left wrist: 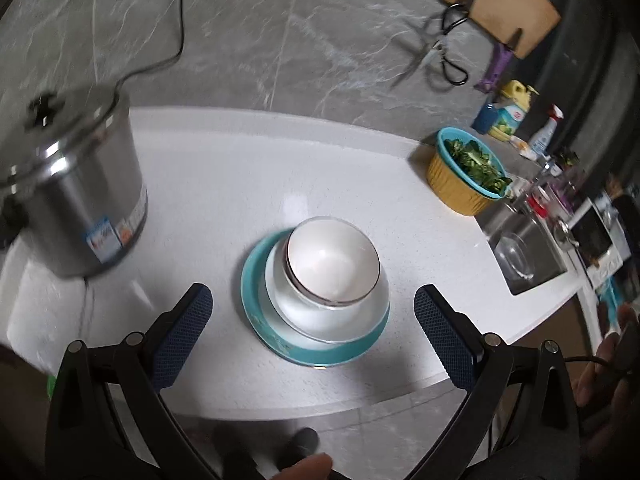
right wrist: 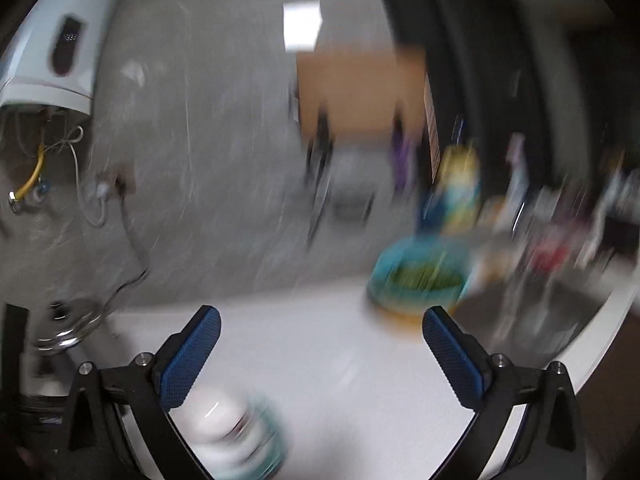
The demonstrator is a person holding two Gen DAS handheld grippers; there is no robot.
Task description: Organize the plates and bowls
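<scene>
A white bowl (left wrist: pixel 334 266) with a dark rim band sits in a white dish (left wrist: pixel 376 312), which rests on a teal plate (left wrist: pixel 256 312) in the middle of the white counter (left wrist: pixel 224 184). My left gripper (left wrist: pixel 313 310) hangs above and in front of this stack, open, with nothing between its blue pads (left wrist: pixel 182 336). In the blurred right wrist view, my right gripper (right wrist: pixel 322 354) is open and empty, raised and pointing toward the wall. The stack (right wrist: pixel 240 436) shows low at the left, below its left finger.
A steel pot (left wrist: pixel 68 188) with a lid stands at the left. A yellow and teal basket of greens (left wrist: pixel 466 176) sits at the right by the sink (left wrist: pixel 524 248). Bottles (left wrist: pixel 508 112), scissors and a wooden board (left wrist: pixel 500 4) are along the grey wall.
</scene>
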